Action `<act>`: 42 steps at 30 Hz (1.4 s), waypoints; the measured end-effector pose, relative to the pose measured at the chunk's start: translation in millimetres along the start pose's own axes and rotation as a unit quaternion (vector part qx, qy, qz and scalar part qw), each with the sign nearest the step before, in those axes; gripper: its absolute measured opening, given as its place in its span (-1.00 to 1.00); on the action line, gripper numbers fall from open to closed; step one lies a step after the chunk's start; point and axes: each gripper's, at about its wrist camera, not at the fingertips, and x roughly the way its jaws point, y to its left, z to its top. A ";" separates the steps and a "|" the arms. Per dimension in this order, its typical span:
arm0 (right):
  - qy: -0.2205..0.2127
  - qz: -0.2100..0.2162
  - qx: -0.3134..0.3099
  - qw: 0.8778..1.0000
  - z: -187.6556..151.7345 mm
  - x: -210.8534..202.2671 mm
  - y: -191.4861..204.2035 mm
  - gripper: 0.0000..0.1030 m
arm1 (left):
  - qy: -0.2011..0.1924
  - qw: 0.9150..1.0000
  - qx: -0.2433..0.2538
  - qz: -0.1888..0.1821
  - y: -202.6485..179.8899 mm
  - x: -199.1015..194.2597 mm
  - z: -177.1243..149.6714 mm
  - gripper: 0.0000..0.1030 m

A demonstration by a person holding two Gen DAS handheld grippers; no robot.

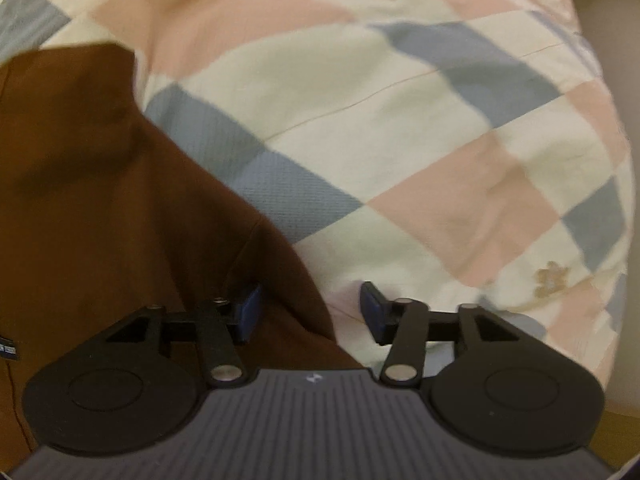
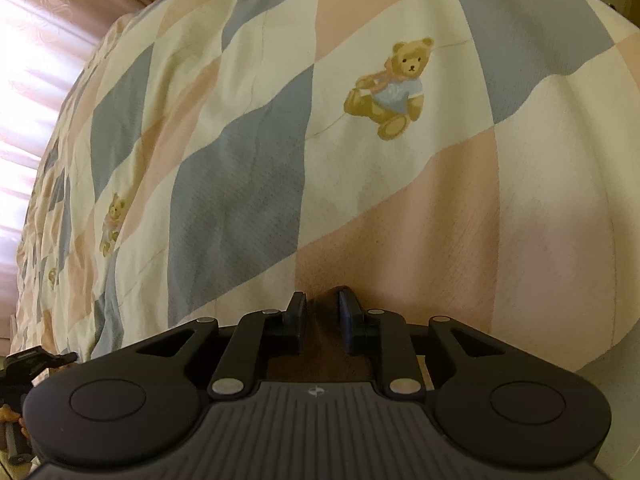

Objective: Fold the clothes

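Brown garment (image 1: 104,208) lies spread on the checked quilt (image 1: 400,128), and we bring both tools low to its edge because the fold begins from there. Our left gripper (image 1: 310,312) has its jaws partly spread, the cloth's edge running between them without being pinched. Our right gripper (image 2: 322,316) holds its jaws narrow around a brown fold; we cannot tell if they really pinch it.
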 end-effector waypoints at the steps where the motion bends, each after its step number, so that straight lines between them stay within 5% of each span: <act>1: 0.000 0.000 -0.011 1.000 -0.1 0.2 1.8 -0.76 | -0.005 1.000 -0.003 -0.003 2.6 -1.0 -0.5 -0.70; 3: 0.000 0.001 -0.032 0.999 -0.2 0.6 5.4 -0.94 | -0.015 1.000 -0.008 -0.015 7.6 -5.4 -1.5 -0.98; 6: -0.032 0.011 -0.064 0.997 -1.7 -17.2 10.8 -0.95 | -0.045 0.996 -0.003 -0.071 13.3 -32.3 -3.3 -0.98; 11: -0.167 0.089 -0.077 0.979 -1.1 -71.6 7.9 -0.96 | -0.101 0.983 0.007 -0.150 20.1 -69.3 1.0 -0.97; 14: -0.173 0.087 -0.042 0.980 14.8 -67.5 -1.6 -0.91 | -0.108 0.979 -0.001 -0.172 16.7 -56.5 9.2 -0.78; 15: -0.158 0.075 -0.021 0.984 22.0 -57.3 -5.6 -0.68 | -0.102 0.980 -0.004 -0.173 11.5 -45.1 12.6 -0.37; 16: -0.151 0.053 0.000 0.987 27.8 -47.7 -8.8 -0.53 | -0.092 0.982 -0.007 -0.166 6.7 -33.4 15.1 -0.16; 18: -0.142 0.031 0.029 0.989 35.7 -34.0 -12.7 -0.07 | -0.085 0.984 -0.005 -0.156 -3.7 -23.2 14.7 -0.17; 21: -0.146 0.036 0.038 0.988 33.1 -33.8 -15.1 0.06 | -0.103 0.980 0.023 -0.166 -15.4 -36.2 0.8 -0.11; 24: -0.142 0.010 0.023 0.990 21.5 -37.6 -21.1 0.17 | -0.127 0.979 0.067 -0.144 -19.5 -62.2 -22.6 0.19; 28: -0.094 0.027 0.037 0.995 9.6 -17.6 -31.6 0.15 | -0.122 0.982 0.092 -0.108 -6.6 -77.9 -58.6 0.24; 29: -0.083 0.031 0.040 0.995 7.5 -11.2 -32.2 0.01 | -0.117 0.984 0.088 -0.103 0.3 -80.1 -67.2 0.24; 31: -0.080 0.043 0.064 0.994 9.2 2.6 -32.9 -0.81 | -0.104 0.988 0.073 -0.093 19.0 -83.8 -84.2 0.24; 32: -0.076 0.043 0.082 0.993 10.1 6.0 -32.4 -0.84 | -0.098 0.990 0.061 -0.082 31.0 -87.4 -92.0 0.24; 37: -0.100 -0.052 0.021 0.993 9.6 -10.4 -11.1 -0.77 | -0.085 0.996 0.019 -0.013 100.2 -117.7 -141.5 0.25; 39: -0.086 -0.106 0.004 0.991 9.1 -6.1 -4.8 -0.49 | -0.075 0.997 0.002 0.029 128.8 -130.3 -163.8 0.25; 42: -0.128 -0.153 -0.017 0.980 -5.3 -20.7 26.7 -0.16 | -0.078 0.995 -0.034 0.057 170.5 -156.0 -199.9 0.35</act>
